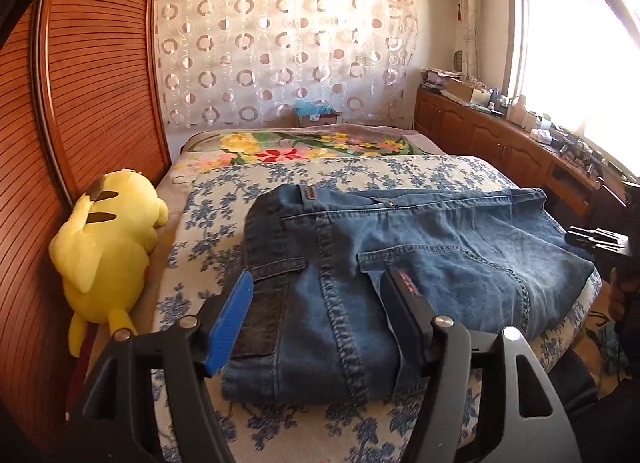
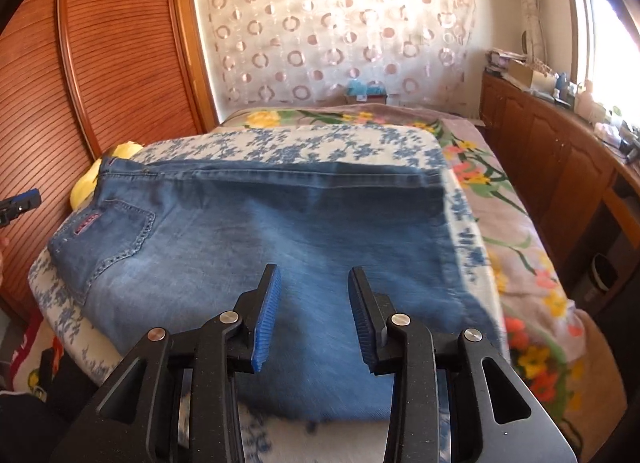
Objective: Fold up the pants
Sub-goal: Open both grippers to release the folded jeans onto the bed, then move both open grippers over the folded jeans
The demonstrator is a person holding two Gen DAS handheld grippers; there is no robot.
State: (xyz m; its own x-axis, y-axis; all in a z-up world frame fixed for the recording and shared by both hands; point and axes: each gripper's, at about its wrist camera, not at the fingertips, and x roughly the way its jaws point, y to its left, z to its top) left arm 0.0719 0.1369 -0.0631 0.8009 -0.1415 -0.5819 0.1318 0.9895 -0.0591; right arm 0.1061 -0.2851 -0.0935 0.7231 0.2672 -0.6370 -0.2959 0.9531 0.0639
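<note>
Nearest, the left gripper (image 1: 316, 315) stands with jaws apart over the folded edge of the jeans (image 1: 400, 247), gripping nothing. The right gripper (image 2: 314, 315) likewise hangs parted, empty, above the denim. Just ahead of both, the jeans lie folded flat on the floral bed cover (image 2: 328, 143), apparently released to settle. Beyond the left gripper's left finger, a yellow plush toy (image 1: 108, 239) rests against the wardrobe.
</note>
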